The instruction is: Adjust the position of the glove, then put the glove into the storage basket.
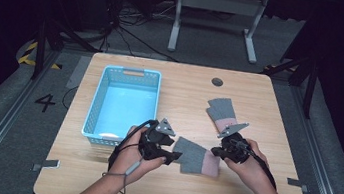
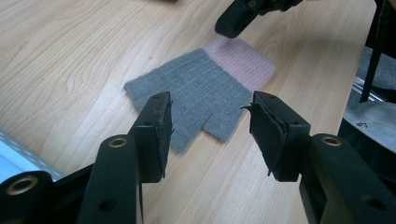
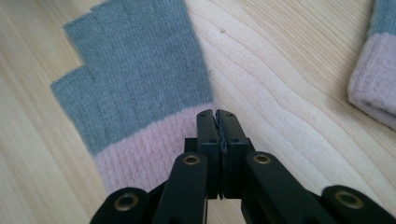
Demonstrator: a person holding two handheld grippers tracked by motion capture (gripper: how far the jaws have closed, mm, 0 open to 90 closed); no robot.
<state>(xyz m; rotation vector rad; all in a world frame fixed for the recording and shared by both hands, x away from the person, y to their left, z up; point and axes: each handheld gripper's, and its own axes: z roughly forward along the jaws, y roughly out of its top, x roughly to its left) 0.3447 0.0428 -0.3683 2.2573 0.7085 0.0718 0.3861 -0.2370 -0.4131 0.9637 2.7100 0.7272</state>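
Left hand [image 1: 134, 158]: enters from the near edge, forearm angled up and right, fist wrapped round the left gripper [image 2: 210, 128], wrist turned so the tool points right toward the near glove.
Left gripper: jaws spread wide, nothing between them; tips just beside the grey finger end of the near glove [image 1: 196, 157].
Right hand [image 1: 252, 164]: comes from the near right, forearm slanting left, holding the right gripper [image 3: 217, 122] pointed left and down.
Right gripper: jaws pressed together at the pink cuff edge; whether any knit is pinched, cannot tell.
Near glove: flat on the table [image 1: 270, 100], between both tools.
Far glove [image 1: 222, 113]: right of centre, just beyond the right gripper.
Basket [image 1: 99, 98]: blue, left of the gloves.
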